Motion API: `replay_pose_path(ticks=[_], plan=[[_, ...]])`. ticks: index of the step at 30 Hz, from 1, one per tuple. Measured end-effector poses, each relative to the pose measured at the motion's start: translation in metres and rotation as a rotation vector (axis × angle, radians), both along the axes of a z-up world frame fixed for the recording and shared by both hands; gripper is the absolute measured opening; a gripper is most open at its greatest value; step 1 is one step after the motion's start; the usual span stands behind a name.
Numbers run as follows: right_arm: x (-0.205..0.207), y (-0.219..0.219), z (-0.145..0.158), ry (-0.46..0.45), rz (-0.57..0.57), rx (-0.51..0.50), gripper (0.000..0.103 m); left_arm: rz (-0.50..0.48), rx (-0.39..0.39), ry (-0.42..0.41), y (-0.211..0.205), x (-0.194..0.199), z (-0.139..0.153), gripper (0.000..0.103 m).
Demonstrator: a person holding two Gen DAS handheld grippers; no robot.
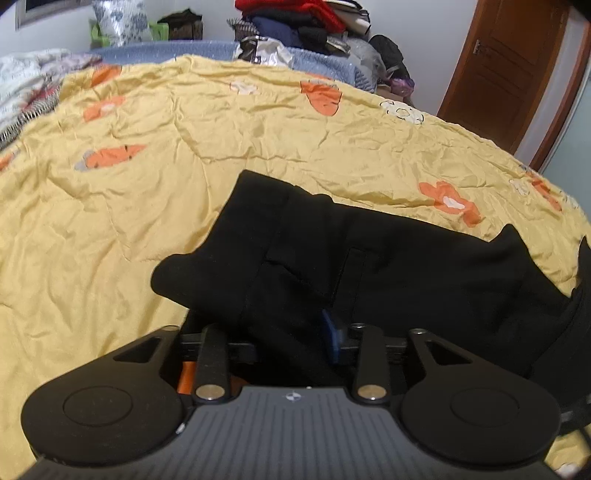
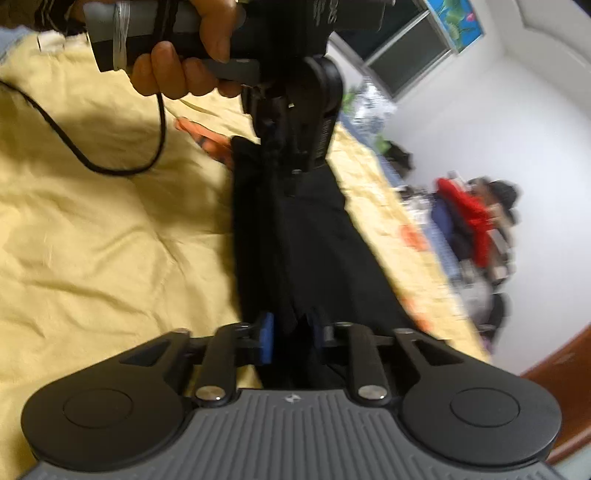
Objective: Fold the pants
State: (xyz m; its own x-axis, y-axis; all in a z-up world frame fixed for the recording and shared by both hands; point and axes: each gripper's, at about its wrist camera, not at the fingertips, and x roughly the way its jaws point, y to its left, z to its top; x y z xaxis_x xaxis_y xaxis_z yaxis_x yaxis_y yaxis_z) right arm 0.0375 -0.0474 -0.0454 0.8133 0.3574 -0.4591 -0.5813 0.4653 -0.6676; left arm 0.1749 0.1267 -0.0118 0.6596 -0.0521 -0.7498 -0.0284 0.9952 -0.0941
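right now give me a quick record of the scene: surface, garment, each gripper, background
surface: yellow quilt with orange flowers, wrinkled
garment: black pants lying on the quilt, folded into a band
left gripper: at one end of the pants, cloth between its parted pads
right gripper: at the other end, cloth between its parted pads
hand: holding the left gripper's handle
background: clothes pile, wooden door

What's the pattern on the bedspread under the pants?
Yellow bedspread with orange and white flowers, clearest in the left wrist view.
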Motion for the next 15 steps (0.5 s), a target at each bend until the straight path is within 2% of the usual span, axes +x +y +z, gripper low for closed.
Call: replay_pose_path(ticks=[1,3,4,5,8,11,14,15], plan=[[-0.008,-0.01,0.006,0.011,0.001,0.022,0.035,0.004,0.032,-0.008,0.0,-0.003,0.002,0.06],[-0.013,-0.037,0.023,0.038,-0.058,0.105,0.052,0.044,0.118,-0.025,0.003,-0.01,0.007,0.063],[-0.012,-0.053,0.029,0.055,-0.109,0.143,0.056,0.064,0.138,-0.033,0.007,-0.013,0.01,0.063],[-0.009,-0.069,0.032,0.076,-0.166,0.175,0.06,0.087,0.139,-0.039,0.012,-0.016,0.013,0.063],[0.003,-0.124,0.029,0.202,-0.362,0.285,0.06,0.133,0.112,-0.046,0.019,-0.022,0.026,0.063],[0.013,-0.158,0.014,0.399,-0.476,0.348,0.06,0.019,0.103,-0.054,-0.007,-0.024,0.037,0.064],[0.009,-0.18,0.021,0.445,-0.485,0.45,0.06,-0.189,0.082,-0.059,-0.056,-0.025,0.04,0.071],[0.009,-0.187,0.025,0.435,-0.502,0.485,0.06,-0.267,0.072,-0.059,-0.073,-0.025,0.039,0.075]])
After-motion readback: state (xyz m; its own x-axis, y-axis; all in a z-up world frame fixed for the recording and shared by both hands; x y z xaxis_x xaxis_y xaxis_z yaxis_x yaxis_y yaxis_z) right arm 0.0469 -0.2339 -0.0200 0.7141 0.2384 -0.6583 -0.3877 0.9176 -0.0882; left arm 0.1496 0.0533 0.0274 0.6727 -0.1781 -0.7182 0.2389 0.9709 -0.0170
